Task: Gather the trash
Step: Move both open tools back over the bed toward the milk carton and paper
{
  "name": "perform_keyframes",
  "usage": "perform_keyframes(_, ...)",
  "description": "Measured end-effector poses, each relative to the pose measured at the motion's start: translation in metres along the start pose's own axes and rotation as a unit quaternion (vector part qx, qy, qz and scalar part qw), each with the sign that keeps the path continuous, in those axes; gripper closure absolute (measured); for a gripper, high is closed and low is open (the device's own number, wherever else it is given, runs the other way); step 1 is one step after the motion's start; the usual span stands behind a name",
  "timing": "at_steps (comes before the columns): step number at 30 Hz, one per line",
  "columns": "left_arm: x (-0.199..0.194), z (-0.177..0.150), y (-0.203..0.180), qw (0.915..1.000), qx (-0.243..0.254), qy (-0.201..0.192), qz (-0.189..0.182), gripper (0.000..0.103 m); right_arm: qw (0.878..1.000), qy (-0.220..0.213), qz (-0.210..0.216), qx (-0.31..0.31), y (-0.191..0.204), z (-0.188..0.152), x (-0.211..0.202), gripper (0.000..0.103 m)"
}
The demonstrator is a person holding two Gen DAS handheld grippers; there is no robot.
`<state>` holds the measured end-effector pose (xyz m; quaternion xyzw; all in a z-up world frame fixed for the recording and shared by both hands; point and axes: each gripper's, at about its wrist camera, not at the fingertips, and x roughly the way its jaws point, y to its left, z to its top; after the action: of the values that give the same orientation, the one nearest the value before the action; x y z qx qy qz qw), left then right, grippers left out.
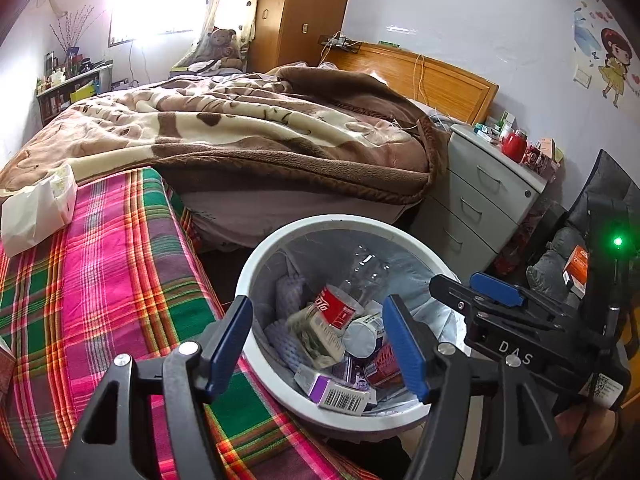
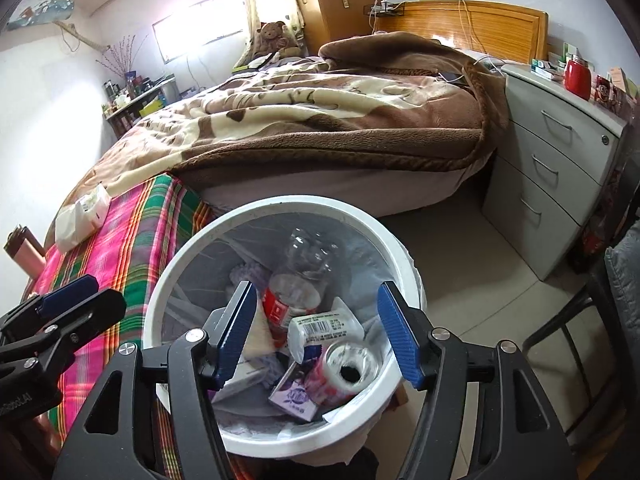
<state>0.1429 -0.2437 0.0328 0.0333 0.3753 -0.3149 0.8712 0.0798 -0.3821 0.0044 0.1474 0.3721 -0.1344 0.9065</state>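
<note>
A white trash bin (image 1: 340,225) (image 2: 280,205) with a clear liner stands on the floor below both grippers. Inside lie a clear cola bottle with a red label (image 1: 336,307) (image 2: 296,276), a small white bottle (image 2: 324,326), a pink drink can (image 2: 344,372) and a purple box with a barcode (image 1: 340,395). My left gripper (image 1: 318,312) hangs over the bin's near-left side, jaws open, nothing between the blue pads. My right gripper (image 2: 318,300) is over the bin too, open and empty. Each gripper shows in the other's view.
A pink and green plaid cover (image 1: 100,280) lies left of the bin, with a white paper bag (image 1: 36,208) on it. Behind is a bed with a brown blanket (image 1: 240,120). A grey drawer unit (image 1: 480,200) and a dark chair (image 2: 580,320) stand to the right.
</note>
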Motion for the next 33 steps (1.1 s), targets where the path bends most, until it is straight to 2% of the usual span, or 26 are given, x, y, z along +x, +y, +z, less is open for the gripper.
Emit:
perform_keyframes(17, -0.044, -0.016, 0.035, 0.9986, -0.022, -0.037, 0.032, 0.033, 0.999, -0.027, 0.019, -0.017, 0.028, -0.004, -0.017, 0.038)
perform_keyframes(33, -0.084, -0.039, 0.086, 0.9936, -0.057, -0.064, 0.073, 0.033, 0.995, -0.045, 0.067, -0.055, 0.080, -0.019, -0.027, 0.038)
